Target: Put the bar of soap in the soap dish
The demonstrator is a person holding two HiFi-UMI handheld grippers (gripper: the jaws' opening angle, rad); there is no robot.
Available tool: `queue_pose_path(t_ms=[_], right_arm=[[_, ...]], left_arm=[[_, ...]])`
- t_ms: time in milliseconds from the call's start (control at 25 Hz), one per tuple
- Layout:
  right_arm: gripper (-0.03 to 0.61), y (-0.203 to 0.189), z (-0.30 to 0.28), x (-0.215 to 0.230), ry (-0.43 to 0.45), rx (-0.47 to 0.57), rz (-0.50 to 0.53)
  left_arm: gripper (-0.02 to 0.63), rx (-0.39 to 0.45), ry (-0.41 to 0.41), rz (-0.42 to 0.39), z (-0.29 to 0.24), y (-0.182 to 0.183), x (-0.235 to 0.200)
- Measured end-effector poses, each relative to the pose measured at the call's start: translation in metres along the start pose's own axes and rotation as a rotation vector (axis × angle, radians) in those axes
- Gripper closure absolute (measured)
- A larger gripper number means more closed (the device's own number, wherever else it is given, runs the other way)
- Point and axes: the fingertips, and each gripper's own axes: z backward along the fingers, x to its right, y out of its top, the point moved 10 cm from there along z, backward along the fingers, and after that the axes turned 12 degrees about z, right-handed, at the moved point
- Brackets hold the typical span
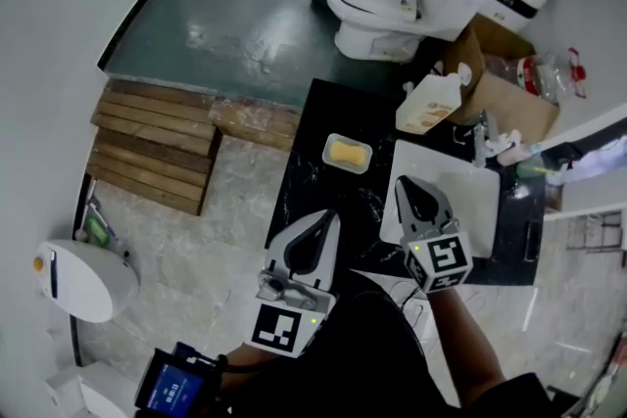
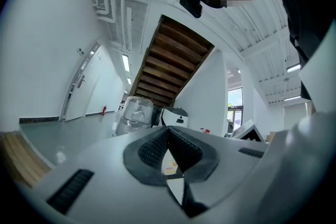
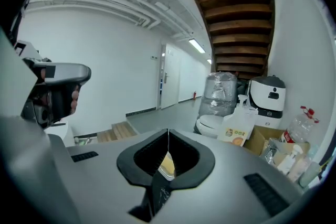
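A yellow bar of soap (image 1: 347,153) lies in a small white soap dish (image 1: 329,144) on the black counter (image 1: 309,127). My left gripper (image 1: 332,214) hangs over the counter's near part, below the dish, with its jaws together and nothing between them. My right gripper (image 1: 404,182) is over the left edge of the white basin (image 1: 485,206), right of the dish, also shut and empty. In the right gripper view the soap (image 3: 167,165) shows low behind the closed jaws of the right gripper (image 3: 168,131). The left gripper view shows the left gripper (image 2: 168,128) with its jaws meeting.
A pump bottle (image 1: 429,103) and a cardboard box (image 1: 502,83) stand at the counter's far end, with a tap (image 1: 482,140) behind the basin. A toilet (image 1: 377,10) is beyond the counter. Wooden steps (image 1: 157,142) lie to the left on the floor.
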Motion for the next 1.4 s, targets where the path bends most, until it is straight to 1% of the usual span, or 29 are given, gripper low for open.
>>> queue_pose_path(t_ms=[120,240,400,520,600,800,880,920,1040,1080,1120,1240,1320,1400], right_arm=[[0.569,0.01,0.017,-0.006,-0.046,0.066,-0.032],[0.569,0.013,0.031,-0.014,-0.057,0.134,-0.048],[0.569,0.019,0.048,-0.028,-0.089,0.166,-0.077],[0.569,0.031,0.062,-0.037,-0.103,0.19,-0.118],[0.569,0.041,0.073,-0.043,-0.123,0.222,-0.127],[0.569,0.046,0.08,-0.059,-0.197,0.221,-0.067],[0.569,0.044,0.081,-0.065,-0.222,0.223,-0.076],[0.569,0.043,0.082,-0.068,-0.233,0.227,-0.082],[0.569,0.043,0.084,-0.075,-0.262,0.239,-0.08],[0.569,0.044,0.085,-0.077,-0.267,0.246,-0.081],[0.569,0.046,0.085,-0.079,-0.271,0.252,-0.083],[0.569,0.053,0.088,-0.083,-0.28,0.269,-0.069],[0.569,0.056,0.091,-0.084,-0.292,0.26,-0.036],[0.569,0.058,0.093,-0.084,-0.322,0.24,-0.007]], left_arm=[[0.614,-0.008,-0.03,-0.005,-0.002,0.001,0.002],[0.614,-0.01,-0.056,-0.009,-0.004,0.002,0.002],[0.614,-0.021,-0.086,-0.01,-0.003,0.001,0.001],[0.614,-0.027,-0.095,-0.01,-0.002,0.001,0.0],[0.614,-0.032,-0.104,-0.009,-0.001,0.002,0.001],[0.614,-0.063,-0.142,-0.001,0.003,0.002,0.0],[0.614,-0.068,-0.152,-0.009,0.004,0.002,-0.001],[0.614,-0.069,-0.16,-0.029,0.005,0.003,0.0],[0.614,-0.068,-0.213,-0.143,0.007,0.006,0.008],[0.614,-0.071,-0.231,-0.161,0.007,0.007,0.01],[0.614,-0.075,-0.24,-0.157,0.006,0.006,0.011],[0.614,-0.08,-0.234,-0.108,0.004,0.006,0.009],[0.614,-0.053,-0.235,-0.109,0.006,0.008,0.011],[0.614,-0.025,-0.244,-0.127,0.006,0.01,0.013]])
